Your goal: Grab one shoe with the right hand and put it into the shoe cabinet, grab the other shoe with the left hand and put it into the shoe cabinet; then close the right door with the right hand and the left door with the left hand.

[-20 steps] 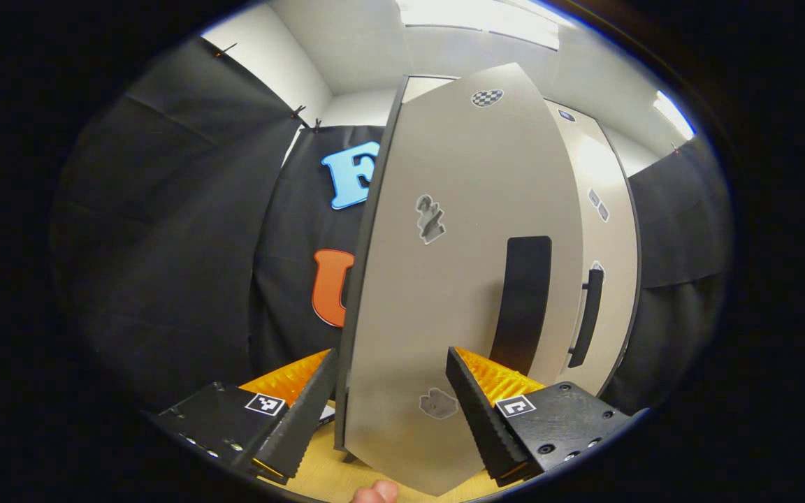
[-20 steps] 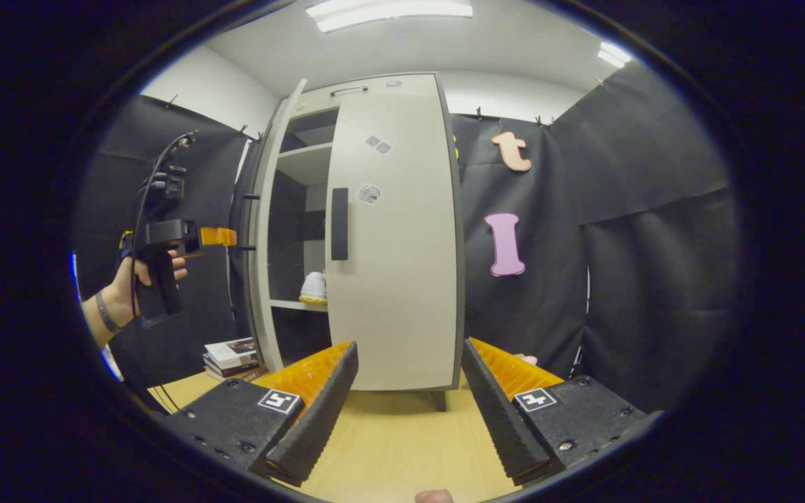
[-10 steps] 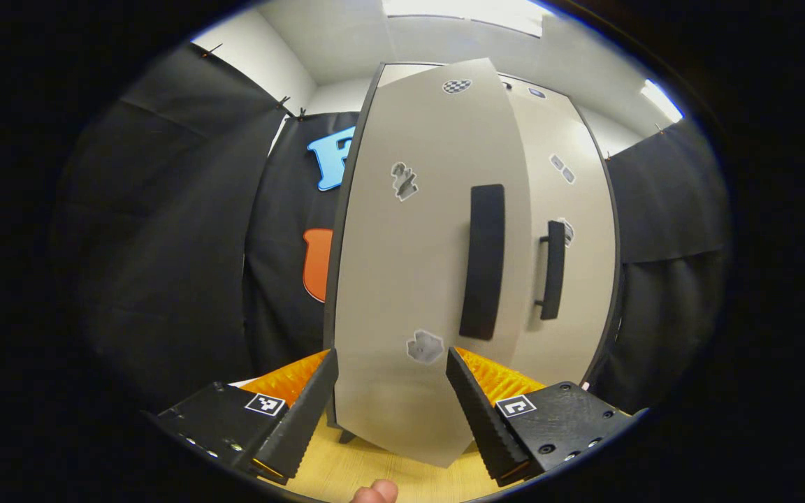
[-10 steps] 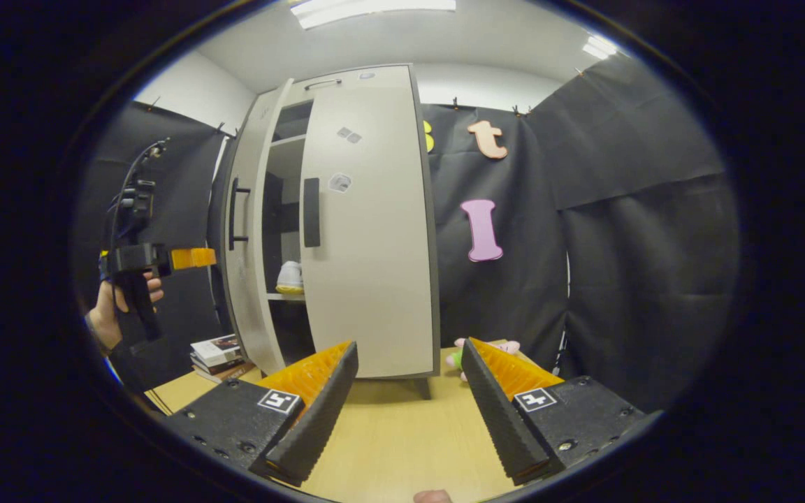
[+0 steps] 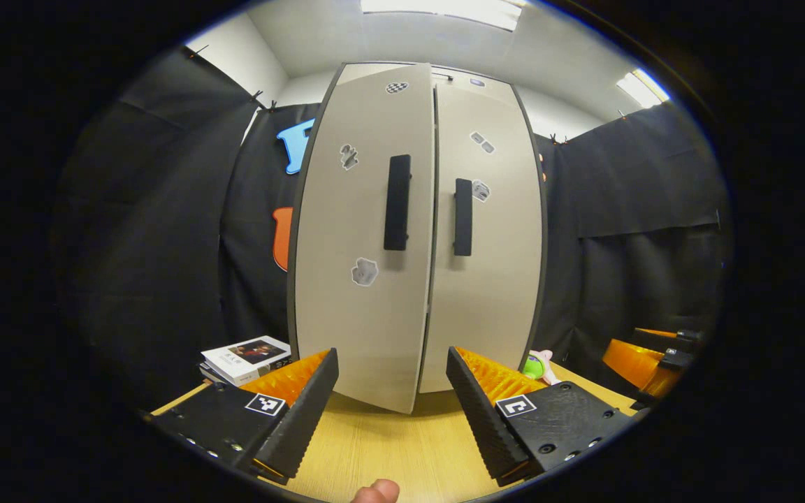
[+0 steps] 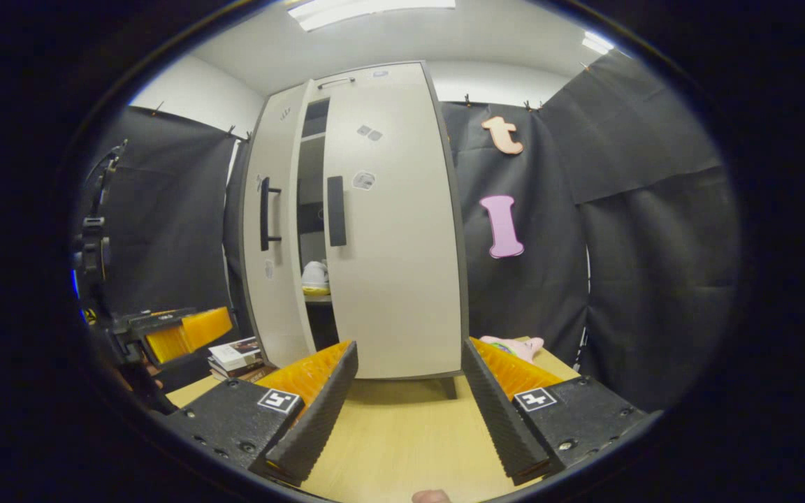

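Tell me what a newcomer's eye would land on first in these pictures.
The tall pale shoe cabinet at the centre, standing on the wooden table, draws the eye first. Its left door stands slightly ajar, and through the gap a white shoe sits on a shelf. In front, the right claw hangs open and empty, and the left claw likewise.

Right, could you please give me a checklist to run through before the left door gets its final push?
1. Is the right door shut: ok.
2. Is the left door shut: not ok, it stands ajar with a gap beside the right door.
3. Are both shoes inside: cannot tell; one shoe shows through the gap.
4. Are the left tongs open and empty: ok.
5. Are the right tongs open and off the doors: ok.
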Motion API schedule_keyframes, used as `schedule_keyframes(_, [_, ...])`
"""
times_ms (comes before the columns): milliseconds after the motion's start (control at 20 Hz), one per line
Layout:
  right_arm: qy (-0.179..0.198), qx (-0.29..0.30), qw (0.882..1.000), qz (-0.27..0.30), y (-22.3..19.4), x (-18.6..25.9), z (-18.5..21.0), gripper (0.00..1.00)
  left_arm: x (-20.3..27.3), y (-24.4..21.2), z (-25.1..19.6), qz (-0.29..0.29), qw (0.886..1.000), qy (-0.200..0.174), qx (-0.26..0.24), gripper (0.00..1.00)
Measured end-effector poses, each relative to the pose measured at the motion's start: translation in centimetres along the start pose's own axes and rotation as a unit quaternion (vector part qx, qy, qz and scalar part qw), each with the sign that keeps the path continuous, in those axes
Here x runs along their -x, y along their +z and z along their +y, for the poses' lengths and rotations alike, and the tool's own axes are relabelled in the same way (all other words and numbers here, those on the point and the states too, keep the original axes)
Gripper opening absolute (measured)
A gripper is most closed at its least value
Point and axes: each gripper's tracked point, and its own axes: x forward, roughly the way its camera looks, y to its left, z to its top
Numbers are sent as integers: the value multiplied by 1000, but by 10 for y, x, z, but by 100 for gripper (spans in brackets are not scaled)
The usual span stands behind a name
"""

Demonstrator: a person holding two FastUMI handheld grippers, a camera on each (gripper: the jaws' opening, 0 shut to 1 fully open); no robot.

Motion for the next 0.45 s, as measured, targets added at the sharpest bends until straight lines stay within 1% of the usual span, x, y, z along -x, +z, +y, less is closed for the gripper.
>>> schedule_keyframes(100, [-1, 3, 1000, 0, -2, 1, 1, 96, 2, -4, -9, -3, 1000, -12, 2, 94])
schedule_keyframes(150, [-2, 2, 1000, -3, -1, 2, 0, 93, 3, -4, -9, -4, 1000, -12, -4, 93])
schedule_keyframes(200, [-4, 2, 1000, -6, 1, 3, 0, 97, 3, -3, -8, -5, 1000, -8, -12, 93])
schedule_keyframes(250, [-6, 3, 1000, -4, 0, 3, -1, 93, 4, -1, -7, -9, 1000, -5, -20, 94])
schedule_keyframes(300, [-8, 4, 1000, -4, -1, 4, -3, 96, 4, 1, -8, -14, 1000, -5, -22, 94])
schedule_keyframes(350, [-11, 8, 1000, -5, 0, 4, -5, 96, 2, 0, -10, -17, 1000, -8, -22, 94])
schedule_keyframes(400, [-15, 11, 1000, -6, 0, 4, -6, 93, 1, -1, -11, -16, 1000, -10, -21, 94])
schedule_keyframes(450, [-17, 16, 1000, -7, -1, 4, -8, 93, 3, 0, -12, -18, 1000, -10, -20, 94])
